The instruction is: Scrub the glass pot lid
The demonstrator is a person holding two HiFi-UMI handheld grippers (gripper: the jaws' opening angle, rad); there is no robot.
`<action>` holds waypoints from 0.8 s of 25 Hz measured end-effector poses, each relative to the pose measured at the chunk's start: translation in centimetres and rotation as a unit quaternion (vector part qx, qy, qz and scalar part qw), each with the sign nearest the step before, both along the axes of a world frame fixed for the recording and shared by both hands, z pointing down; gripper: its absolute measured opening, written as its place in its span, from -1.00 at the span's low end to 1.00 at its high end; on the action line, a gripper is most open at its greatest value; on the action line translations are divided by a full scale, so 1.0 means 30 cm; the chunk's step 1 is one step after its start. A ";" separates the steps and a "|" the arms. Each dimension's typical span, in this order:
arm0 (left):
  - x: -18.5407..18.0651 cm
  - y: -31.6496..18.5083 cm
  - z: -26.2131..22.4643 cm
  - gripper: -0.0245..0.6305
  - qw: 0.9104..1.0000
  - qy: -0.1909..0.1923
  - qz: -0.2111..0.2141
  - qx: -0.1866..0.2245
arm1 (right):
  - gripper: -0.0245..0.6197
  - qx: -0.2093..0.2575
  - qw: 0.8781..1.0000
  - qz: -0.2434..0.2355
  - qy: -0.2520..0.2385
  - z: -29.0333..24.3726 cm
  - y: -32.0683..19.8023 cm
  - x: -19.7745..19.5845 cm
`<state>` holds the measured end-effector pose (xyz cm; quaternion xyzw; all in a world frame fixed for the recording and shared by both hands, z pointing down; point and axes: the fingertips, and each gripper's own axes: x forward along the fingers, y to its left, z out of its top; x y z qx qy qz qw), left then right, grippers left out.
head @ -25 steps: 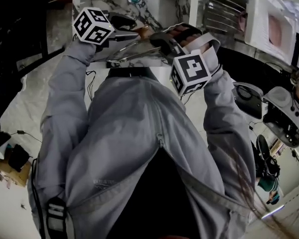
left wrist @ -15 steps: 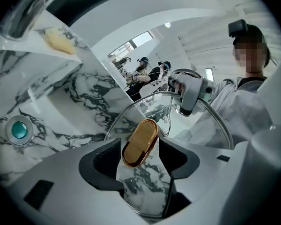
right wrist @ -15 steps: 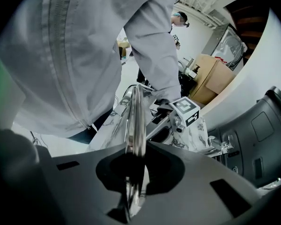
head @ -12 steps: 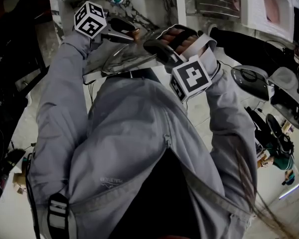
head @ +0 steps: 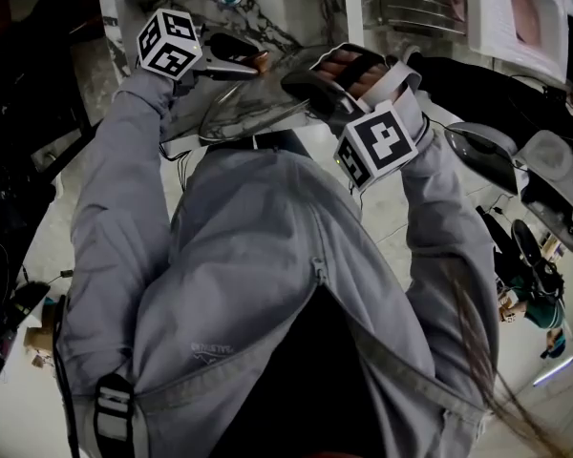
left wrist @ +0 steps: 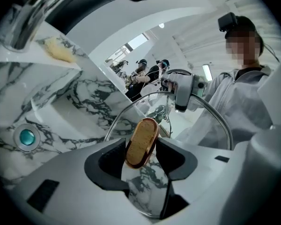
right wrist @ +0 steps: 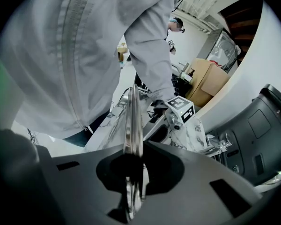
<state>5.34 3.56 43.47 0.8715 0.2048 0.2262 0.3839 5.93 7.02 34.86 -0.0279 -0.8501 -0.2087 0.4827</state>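
Observation:
The glass pot lid (head: 244,113) with a steel rim is held in the air in front of the person's chest, over the marble sink. My right gripper (right wrist: 132,165) is shut on the lid's rim (right wrist: 132,116), which shows edge-on between its jaws. My left gripper (left wrist: 140,149) has the lid's oval golden knob (left wrist: 141,142) between its pads; its jaws have just been closing and both pads touch the knob. In the left gripper view the right gripper (left wrist: 181,93) sits on the lid's far rim. In the head view the left gripper (head: 253,63) is at the knob.
A marble sink (left wrist: 61,107) with a teal drain plug (left wrist: 27,137) lies below, a tap (left wrist: 33,8) and a yellow sponge (left wrist: 58,50) at its edge. A dish rack (head: 415,3) stands at the right. Other people stand far behind.
The left gripper has turned and dropped a little at the knob, and the lid sits at a slightly different tilt. The right gripper keeps its hold on the rim.

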 end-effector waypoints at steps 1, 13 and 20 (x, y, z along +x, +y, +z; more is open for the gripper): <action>-0.015 -0.008 -0.001 -0.26 1.000 -0.005 -0.006 0.011 | -0.80 0.003 1.000 0.001 -0.007 0.004 -0.004 -0.003; -0.091 -0.102 0.000 -0.34 0.991 -0.066 -0.050 0.103 | -0.79 0.098 0.995 0.010 -0.022 0.105 -0.069 0.049; -0.076 -0.123 0.018 -0.34 0.984 -0.096 -0.042 0.147 | -0.73 0.098 0.994 0.037 0.013 0.179 -0.048 0.093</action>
